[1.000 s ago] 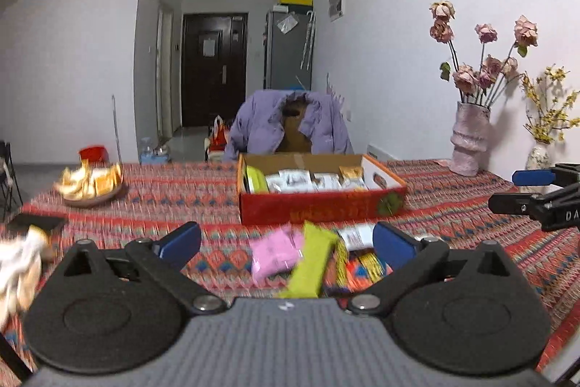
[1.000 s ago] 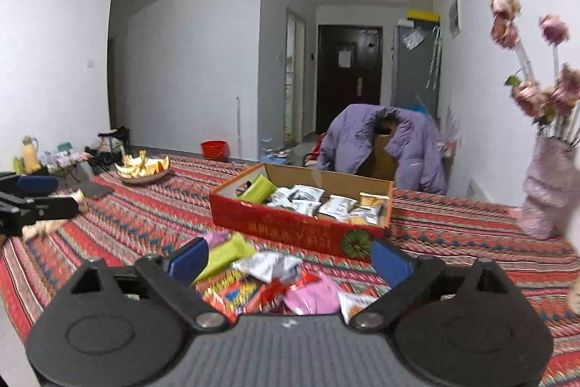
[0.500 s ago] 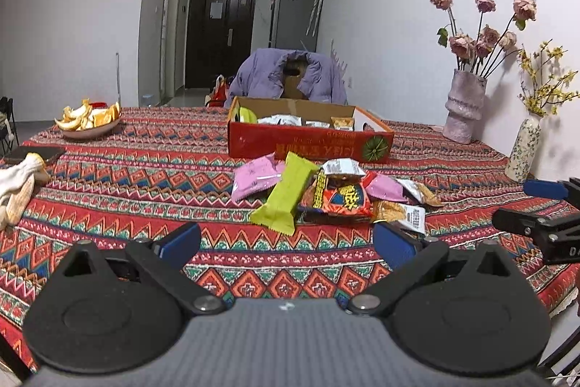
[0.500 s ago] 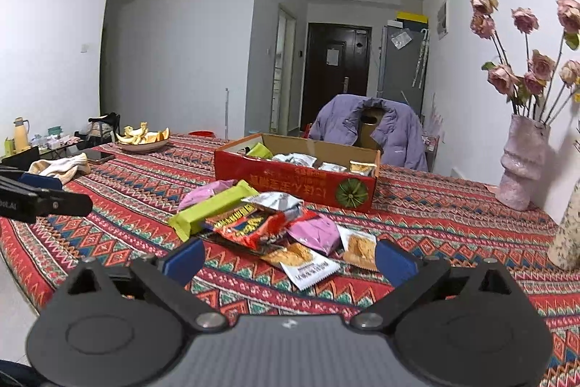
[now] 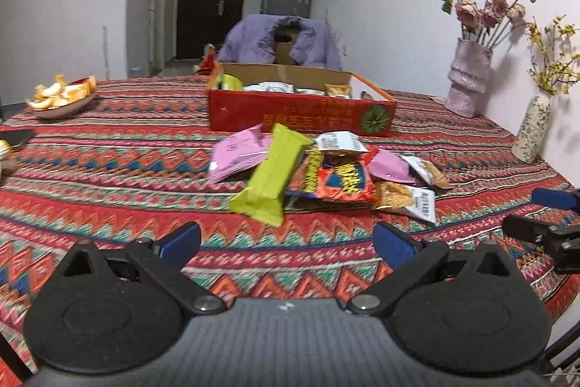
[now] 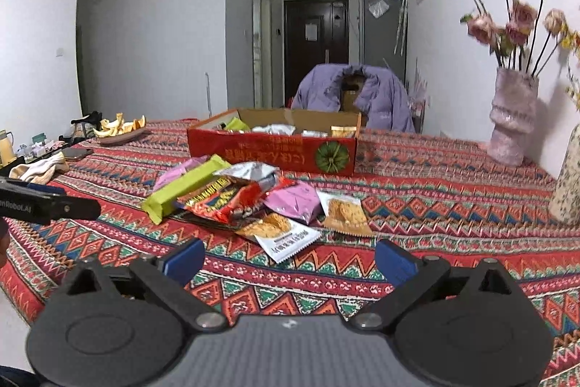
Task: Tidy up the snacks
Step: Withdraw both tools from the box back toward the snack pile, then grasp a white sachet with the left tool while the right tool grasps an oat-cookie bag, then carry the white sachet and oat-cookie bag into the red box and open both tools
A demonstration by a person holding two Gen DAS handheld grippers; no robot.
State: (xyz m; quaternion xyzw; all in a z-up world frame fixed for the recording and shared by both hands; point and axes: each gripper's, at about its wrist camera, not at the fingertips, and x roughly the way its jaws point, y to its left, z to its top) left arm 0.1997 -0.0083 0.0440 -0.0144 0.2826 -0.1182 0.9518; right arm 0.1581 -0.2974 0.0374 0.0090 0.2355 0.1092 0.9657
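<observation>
Nearest, the left gripper and right gripper hover with fingers spread, empty. Better to pinch one crinkly packet by its flat sealed edge: the snack pile lies on the woven-cloth surface, before the red cardboard box.

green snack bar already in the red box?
No. The long green snack bar lies on the tablecloth in front of the red box, leaning on the loose snack pile.
</observation>
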